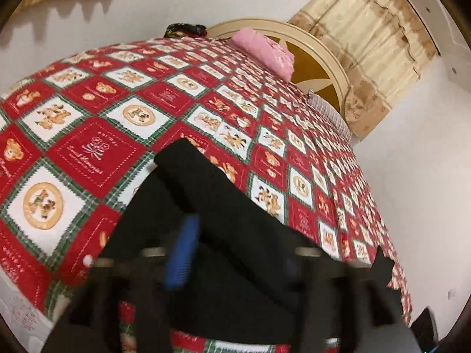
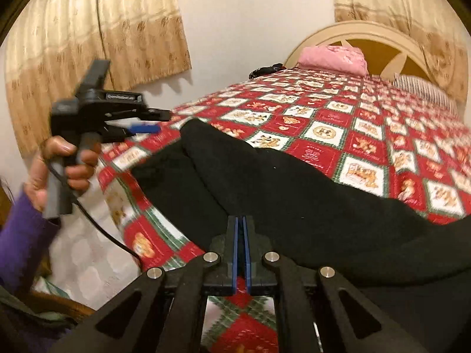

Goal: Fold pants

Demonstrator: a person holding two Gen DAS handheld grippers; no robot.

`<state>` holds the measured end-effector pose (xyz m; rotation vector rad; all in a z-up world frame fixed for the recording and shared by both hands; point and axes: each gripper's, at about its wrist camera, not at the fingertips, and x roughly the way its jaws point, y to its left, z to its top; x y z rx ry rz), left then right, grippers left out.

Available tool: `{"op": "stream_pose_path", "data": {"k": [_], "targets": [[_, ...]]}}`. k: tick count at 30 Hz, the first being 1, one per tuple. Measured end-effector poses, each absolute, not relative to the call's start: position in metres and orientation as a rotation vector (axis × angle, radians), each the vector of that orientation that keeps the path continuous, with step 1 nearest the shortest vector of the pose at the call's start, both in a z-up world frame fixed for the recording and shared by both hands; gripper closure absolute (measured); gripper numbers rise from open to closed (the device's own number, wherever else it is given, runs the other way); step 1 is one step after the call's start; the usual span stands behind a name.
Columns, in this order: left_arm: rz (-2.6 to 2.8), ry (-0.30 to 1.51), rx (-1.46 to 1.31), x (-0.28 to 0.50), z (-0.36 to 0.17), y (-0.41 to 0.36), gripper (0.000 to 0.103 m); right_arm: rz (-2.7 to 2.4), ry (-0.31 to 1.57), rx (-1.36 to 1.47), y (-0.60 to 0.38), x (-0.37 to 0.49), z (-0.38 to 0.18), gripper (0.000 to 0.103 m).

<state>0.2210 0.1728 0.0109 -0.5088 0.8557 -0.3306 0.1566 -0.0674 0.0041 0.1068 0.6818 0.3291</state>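
Note:
Black pants (image 2: 294, 194) lie on a bed with a red, white and green bear-print quilt (image 2: 338, 117), near its front corner; they also show in the left wrist view (image 1: 223, 206). My right gripper (image 2: 242, 220) is shut on the near edge of the pants. My left gripper (image 2: 156, 122) is held in the air left of the bed corner, above and apart from the pants, with its jaws open and empty. In its own blurred view one blue pad (image 1: 182, 253) shows over the pants.
A pink folded blanket (image 2: 332, 58) and a striped pillow (image 2: 424, 91) lie by the cream headboard (image 2: 368, 32). A dark object (image 2: 265, 70) sits at the far bed edge. Beige curtains (image 2: 97, 44) hang on the white wall. A cable (image 2: 100, 226) trails from the left gripper.

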Motion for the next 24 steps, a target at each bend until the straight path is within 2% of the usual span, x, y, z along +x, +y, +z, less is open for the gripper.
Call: {"op": "stream_pose_path", "data": {"k": [1, 3, 4, 5, 6, 7, 8, 9, 12, 14, 15, 16, 20, 24], "targets": [[-0.31, 0.864, -0.519, 0.226, 0.008, 0.172, 0.018, 0.326, 0.694, 0.144, -0.071, 0.158, 0.004, 0.099], [-0.311, 0.888, -0.555, 0.232, -0.002, 0.17, 0.016, 0.319, 0.703, 0.224, -0.079, 0.158, 0.0, 0.097], [-0.311, 0.906, -0.58, 0.237, -0.007, 0.169, 0.016, 0.315, 0.704, 0.267, -0.085, 0.158, -0.003, 0.091], [-0.306, 0.918, -0.608, 0.239, -0.013, 0.169, 0.016, 0.312, 0.705, 0.293, -0.088, 0.158, -0.005, 0.075], [-0.301, 0.924, -0.637, 0.243, -0.018, 0.169, 0.016, 0.303, 0.706, 0.34, -0.094, 0.156, -0.009, 0.064], [-0.296, 0.935, -0.67, 0.252, -0.025, 0.168, 0.016, 0.298, 0.702, 0.372, -0.1, 0.154, -0.011, 0.045], [-0.292, 0.944, -0.684, 0.256, -0.029, 0.167, 0.017, 0.296, 0.695, 0.392, -0.103, 0.153, -0.011, 0.041], [-0.287, 0.957, -0.707, 0.263, -0.035, 0.166, 0.017, 0.293, 0.685, 0.414, -0.109, 0.149, -0.011, 0.041], [-0.286, 0.935, -0.802, 0.274, -0.043, 0.167, 0.028, 0.239, 0.633, 0.468, -0.132, 0.129, -0.005, 0.041], [-0.317, 0.926, -0.851, 0.278, -0.045, 0.168, 0.065, 0.195, 0.618, 0.525, -0.151, 0.115, -0.004, 0.041], [-0.347, 0.929, -0.873, 0.279, -0.047, 0.166, 0.076, 0.168, 0.62, 0.551, -0.16, 0.107, -0.005, 0.041], [-0.364, 0.922, -0.88, 0.278, -0.048, 0.164, 0.095, 0.12, 0.62, 0.577, -0.171, 0.097, -0.008, 0.041], [-0.358, 0.874, -0.873, 0.27, -0.047, 0.163, 0.096, 0.015, 0.602, 0.675, -0.205, 0.074, -0.015, 0.041], [-0.373, 0.84, -0.887, 0.262, -0.035, 0.162, 0.096, 0.04, 0.595, 0.773, -0.222, 0.087, -0.017, 0.041]]}}
